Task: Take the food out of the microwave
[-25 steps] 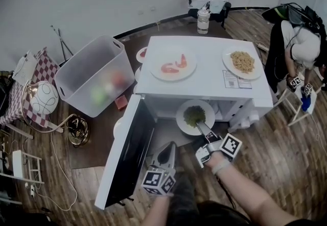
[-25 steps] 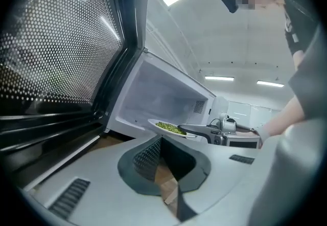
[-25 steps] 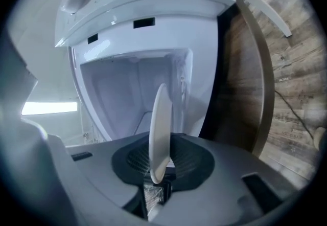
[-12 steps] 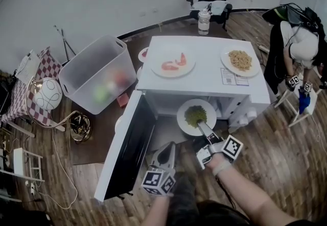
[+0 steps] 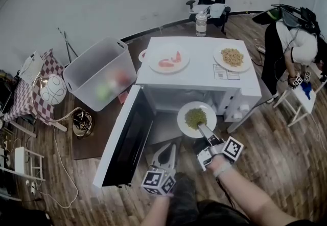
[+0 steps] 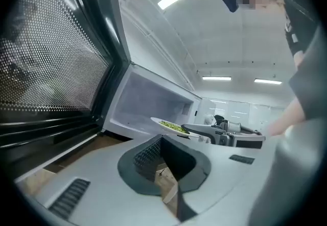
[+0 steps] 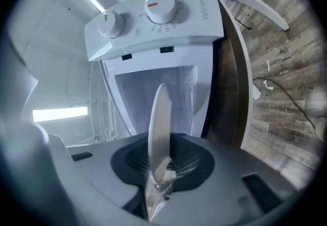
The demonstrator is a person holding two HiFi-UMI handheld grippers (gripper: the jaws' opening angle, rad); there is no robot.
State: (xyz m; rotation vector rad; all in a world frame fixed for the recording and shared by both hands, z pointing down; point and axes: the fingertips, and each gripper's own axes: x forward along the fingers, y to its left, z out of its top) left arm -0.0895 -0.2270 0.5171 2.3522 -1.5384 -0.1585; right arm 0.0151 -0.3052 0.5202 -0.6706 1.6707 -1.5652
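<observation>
While the plate hangs by one edge only, I count that grip as the weak point. My right gripper (image 5: 202, 129) has its jaws closed partway on the near rim of a white plate (image 5: 183, 119). The right gripper view shows that rim edge-on between the pads, a thin bite with most of the plate reaching out past it. The plate carries a heap of green food (image 5: 194, 116) and is in the air just outside the mouth of the white microwave (image 5: 204, 83), with nothing propping its far side.

My left gripper (image 5: 167, 154) sits lower and nearer to me, jaws slightly apart and holding nothing.

What could go wrong, as I judge it:

- The plate could pivot in the pads if I tip or jerk my wrist, and the food would slide off the far edge.
- The rim could slip out altogether (glazed ware is slick, and the load sits well out from the pinch).
- A swing to my left could knock the plate against the open microwave door (image 5: 125, 140), which stands wide on that side.
- If I set it on top, two plates already sit there, one of shrimp (image 5: 153, 64) and one of noodles (image 5: 219, 60), so a careless landing could shove either.
</observation>
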